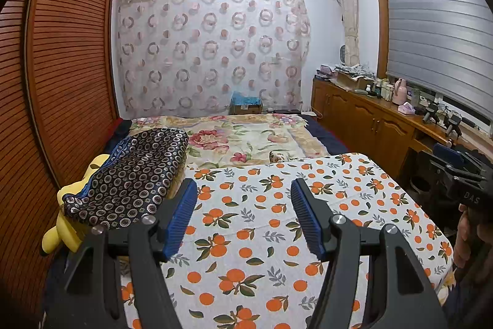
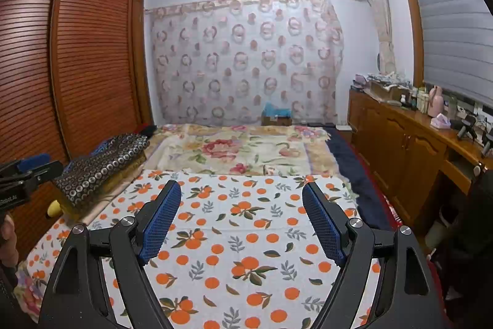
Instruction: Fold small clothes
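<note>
Both the left tongs (image 1: pixel 243 215) and right tongs (image 2: pixel 242 221) are hovering spread and empty over the orange-print cloth (image 2: pixel 246 236), no small garment showing, so the step is unclear.

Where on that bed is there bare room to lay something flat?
The orange-print cloth is bare from the near edge to the floral blanket behind it, which is also clear. The left side is crowded: a dark patterned bundle on a yellow plush toy. The counter on the right is cluttered. Both grippers, left and right, hover open.
</note>
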`<state>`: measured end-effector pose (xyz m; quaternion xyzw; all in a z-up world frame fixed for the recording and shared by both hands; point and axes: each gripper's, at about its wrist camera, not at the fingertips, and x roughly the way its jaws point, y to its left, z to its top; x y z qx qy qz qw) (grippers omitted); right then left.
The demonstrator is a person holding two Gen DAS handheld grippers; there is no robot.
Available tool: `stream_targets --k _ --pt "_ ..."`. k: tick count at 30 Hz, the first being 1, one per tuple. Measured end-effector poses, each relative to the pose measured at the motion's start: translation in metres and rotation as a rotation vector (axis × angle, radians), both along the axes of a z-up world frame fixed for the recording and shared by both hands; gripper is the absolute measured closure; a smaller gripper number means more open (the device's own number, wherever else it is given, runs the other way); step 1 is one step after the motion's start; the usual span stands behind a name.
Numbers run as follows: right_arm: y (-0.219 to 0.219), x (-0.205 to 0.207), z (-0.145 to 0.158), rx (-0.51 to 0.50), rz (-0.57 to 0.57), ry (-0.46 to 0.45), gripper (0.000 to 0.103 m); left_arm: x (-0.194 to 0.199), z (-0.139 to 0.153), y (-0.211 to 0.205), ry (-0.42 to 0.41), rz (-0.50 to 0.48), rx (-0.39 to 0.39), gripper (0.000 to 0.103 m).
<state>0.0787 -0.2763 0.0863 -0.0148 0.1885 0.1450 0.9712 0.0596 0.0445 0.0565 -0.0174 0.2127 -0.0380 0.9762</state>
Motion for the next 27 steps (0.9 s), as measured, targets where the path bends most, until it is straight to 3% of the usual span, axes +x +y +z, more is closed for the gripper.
stream_targets --k 27 --pt "0.0012 0.0010 -0.0005 0.002 0.000 0.001 0.020 -0.0023 0.0014 0.0004 -0.002 0.000 0.004 0.040"
